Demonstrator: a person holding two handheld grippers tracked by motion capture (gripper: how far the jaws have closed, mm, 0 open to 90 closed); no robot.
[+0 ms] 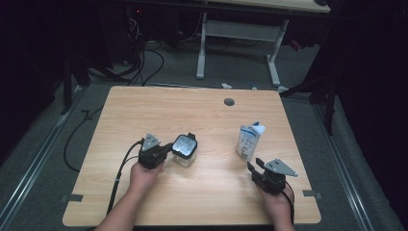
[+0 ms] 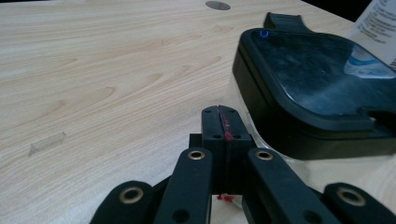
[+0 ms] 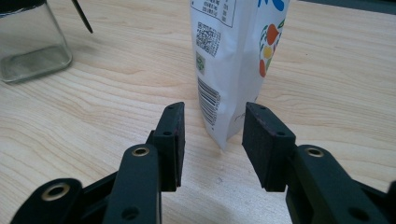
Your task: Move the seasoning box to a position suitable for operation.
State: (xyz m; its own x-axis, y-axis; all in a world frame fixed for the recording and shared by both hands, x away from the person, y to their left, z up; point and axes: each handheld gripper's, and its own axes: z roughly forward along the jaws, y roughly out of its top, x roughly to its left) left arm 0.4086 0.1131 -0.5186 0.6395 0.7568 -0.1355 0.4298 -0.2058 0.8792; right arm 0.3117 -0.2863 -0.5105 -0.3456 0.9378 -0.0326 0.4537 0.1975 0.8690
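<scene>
Table [image 1: 144, 106], light wood, centre of high view. Jar [image 1: 184, 149], glass with black lid, left of centre, just beside left gripper [image 1: 166, 149]; jaws pressed together, nothing between them, tips near the jar's base. Carton [image 1: 249, 140], white, upright, right of centre. Right gripper [image 1: 255, 166] below it; jaws apart, holding nothing, the carton's lower edge just ahead between them.

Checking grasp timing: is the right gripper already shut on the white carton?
No, the right gripper is open, with the carton just beyond it.
</scene>
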